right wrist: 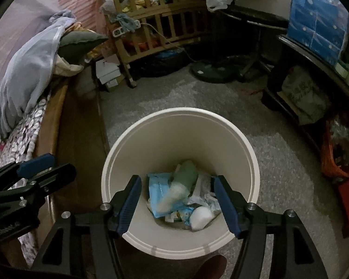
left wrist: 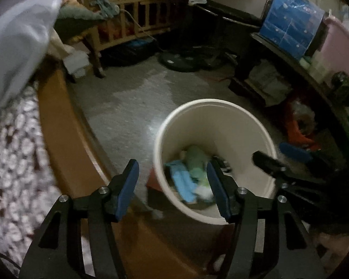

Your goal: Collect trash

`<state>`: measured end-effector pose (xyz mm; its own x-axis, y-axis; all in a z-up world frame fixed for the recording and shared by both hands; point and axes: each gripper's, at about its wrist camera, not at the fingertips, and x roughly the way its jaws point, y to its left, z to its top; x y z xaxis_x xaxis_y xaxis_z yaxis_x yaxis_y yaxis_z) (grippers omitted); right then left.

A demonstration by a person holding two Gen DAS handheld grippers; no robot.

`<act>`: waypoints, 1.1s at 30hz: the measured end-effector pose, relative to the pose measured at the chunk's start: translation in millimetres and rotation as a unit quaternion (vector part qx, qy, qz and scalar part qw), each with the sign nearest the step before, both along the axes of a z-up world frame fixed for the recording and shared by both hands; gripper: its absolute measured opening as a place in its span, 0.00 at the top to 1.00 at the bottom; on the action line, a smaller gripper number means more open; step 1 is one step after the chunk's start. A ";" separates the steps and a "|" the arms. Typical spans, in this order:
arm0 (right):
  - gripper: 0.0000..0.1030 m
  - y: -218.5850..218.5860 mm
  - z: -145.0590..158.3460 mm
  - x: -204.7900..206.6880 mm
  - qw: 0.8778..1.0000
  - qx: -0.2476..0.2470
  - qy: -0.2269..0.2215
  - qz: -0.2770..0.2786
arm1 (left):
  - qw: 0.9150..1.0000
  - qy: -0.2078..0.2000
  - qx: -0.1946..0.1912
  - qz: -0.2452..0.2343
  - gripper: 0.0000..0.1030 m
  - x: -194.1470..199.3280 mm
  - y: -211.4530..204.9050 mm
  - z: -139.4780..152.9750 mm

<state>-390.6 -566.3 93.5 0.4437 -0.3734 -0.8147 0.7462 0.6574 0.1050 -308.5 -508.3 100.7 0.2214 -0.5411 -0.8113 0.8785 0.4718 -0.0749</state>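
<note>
Trash already lies at the bottom of the round cream plastic bin point(right wrist: 179, 137): a crumpled light-blue plastic packet point(right wrist: 159, 190), a pale green bottle-shaped piece point(right wrist: 186, 176), and white crumpled wrappers and tissue point(right wrist: 203, 214). The bin stands on the grey speckled floor point(right wrist: 279, 167), just beside the brown wooden bed frame point(right wrist: 55, 125).

Both tools hang over or beside the bin's mouth. The right gripper point(right wrist: 178, 200) has its blue-padded fingers point(right wrist: 131, 202) spread apart with nothing between them; the litter seen through the gap lies well below, inside the bin. The left gripper point(left wrist: 173, 187) is likewise spread and empty, sitting over the bin's near-left rim, with the bed side close under it.

Judging from this, a drop-off looks finished, and both hands are free for the next pick-up. How much litter is left in the room I cannot tell; no loose scrap is clearly visible on the open floor.

Around the bin: a wooden slatted crib point(right wrist: 160, 14) piled with clothes, a dark round fan base point(right wrist: 211, 72) on the floor, a blue plastic-wrapped pack point(right wrist: 316, 21) on a dark shelf, and an orange basket point(right wrist: 335, 162) to the right. The bed edge and the low shelf crowd the bin on both sides.
</note>
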 end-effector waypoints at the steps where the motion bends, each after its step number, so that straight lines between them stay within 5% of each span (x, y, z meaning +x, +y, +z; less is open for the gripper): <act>1: 0.39 3.1 2.6 0.0 1.000 -0.004 -0.006 0.005 | 1.000 -0.010 -0.001 0.002 0.42 -0.2 3.0 2.3; 14: 0.32 54.1 66.5 -6.7 0.991 -0.126 -0.045 0.007 | 0.995 -0.059 -0.067 0.043 0.42 -6.2 65.7 48.0; 33: 0.29 92.7 101.3 -20.0 0.983 -0.165 -0.075 0.014 | 0.985 -0.111 -0.118 0.065 0.42 -16.1 115.3 80.8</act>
<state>-410.5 -473.5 194.8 0.5632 -0.5916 -0.5769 0.7193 0.6947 -0.0103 -324.6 -392.9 181.5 0.4586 -0.6637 -0.5909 0.8186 0.5743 -0.0096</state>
